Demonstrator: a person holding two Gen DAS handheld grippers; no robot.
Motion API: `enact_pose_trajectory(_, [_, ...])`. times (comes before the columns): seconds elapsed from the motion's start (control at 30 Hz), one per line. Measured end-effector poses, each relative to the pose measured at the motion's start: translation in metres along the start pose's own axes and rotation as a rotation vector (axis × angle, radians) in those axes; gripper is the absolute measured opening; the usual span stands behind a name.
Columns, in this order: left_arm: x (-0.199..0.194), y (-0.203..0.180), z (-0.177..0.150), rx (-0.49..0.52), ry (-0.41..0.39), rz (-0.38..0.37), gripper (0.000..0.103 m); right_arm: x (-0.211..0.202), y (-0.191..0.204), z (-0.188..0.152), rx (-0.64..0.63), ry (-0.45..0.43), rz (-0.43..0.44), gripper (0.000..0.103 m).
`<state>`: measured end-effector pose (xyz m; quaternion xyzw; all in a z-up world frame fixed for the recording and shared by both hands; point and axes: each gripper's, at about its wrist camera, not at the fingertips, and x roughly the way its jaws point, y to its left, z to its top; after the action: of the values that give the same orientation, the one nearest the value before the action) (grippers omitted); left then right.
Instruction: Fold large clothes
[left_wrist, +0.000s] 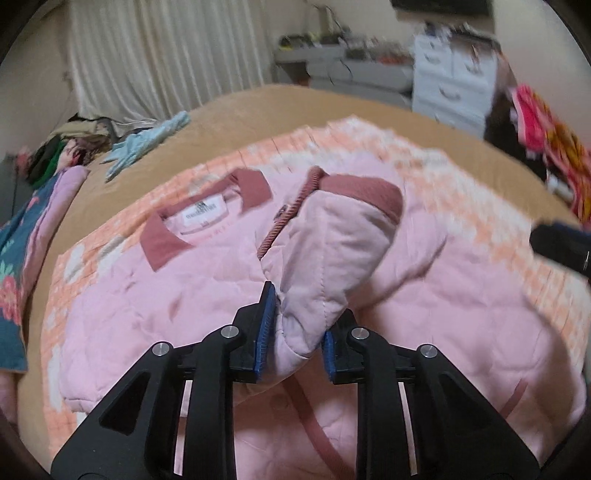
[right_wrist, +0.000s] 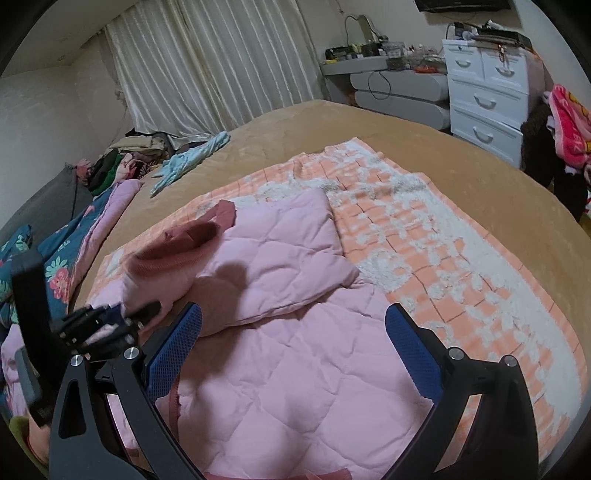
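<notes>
A pink quilted jacket (left_wrist: 166, 295) with a dusty-red collar (left_wrist: 251, 184) lies flat on an orange-and-white blanket (left_wrist: 480, 206). My left gripper (left_wrist: 306, 306) is shut on a sleeve (left_wrist: 325, 251) with a dusty-red cuff (left_wrist: 369, 192), which is draped across the chest. In the right wrist view that sleeve (right_wrist: 173, 251) rises from the left gripper (right_wrist: 92, 325). The other sleeve (right_wrist: 277, 251) lies folded over the jacket body (right_wrist: 295, 387). My right gripper (right_wrist: 293, 314) hangs open above the body with nothing in it; its dark tip (left_wrist: 561, 247) shows at the left wrist view's right edge.
The blanket (right_wrist: 443, 258) covers a tan bedspread (right_wrist: 332, 129). A light blue garment (right_wrist: 192, 158) and a pile of clothes (right_wrist: 125, 155) lie at the far left, beside a floral quilt (right_wrist: 59, 266). White drawers (right_wrist: 484, 99) and bright cloths (right_wrist: 569, 122) stand at right.
</notes>
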<state>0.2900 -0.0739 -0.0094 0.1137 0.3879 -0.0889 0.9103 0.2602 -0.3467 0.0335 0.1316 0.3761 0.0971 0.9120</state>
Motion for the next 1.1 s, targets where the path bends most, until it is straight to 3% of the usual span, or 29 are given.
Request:
enact_pose_trajectory(0.23, [0.018,-0.024,-0.021,0.098,0.109,-0.069,0.064,0.018,-0.011,-0.007,0.034,0.045,0.002,0.099])
enact_pose_trajectory(0.43, [0.002,-0.008,-0.037,0.033,0.137,-0.174,0.081,0.031,-0.012,-0.011,0.044,0.084,0.013,0.099])
enact_pose_trajectory(0.53, [-0.012,0.019,-0.036,-0.031,0.104,-0.163,0.091,0.04,-0.002,-0.015,0.027,0.111,0.023,0.099])
enact_pose_trajectory(0.77, [-0.033,0.098,-0.028,-0.176,0.047,-0.029,0.094,0.062,0.037,-0.026,-0.021,0.176,0.104,0.099])
enact_pose_trajectory(0.87, [-0.037,0.127,-0.031,-0.24,0.043,0.009,0.094,0.077,0.048,-0.031,0.02,0.222,0.188,0.099])
enact_pose_trajectory(1.1, [-0.048,0.184,-0.046,-0.354,0.027,0.059,0.094,0.112,0.063,-0.042,0.103,0.289,0.219,0.098])
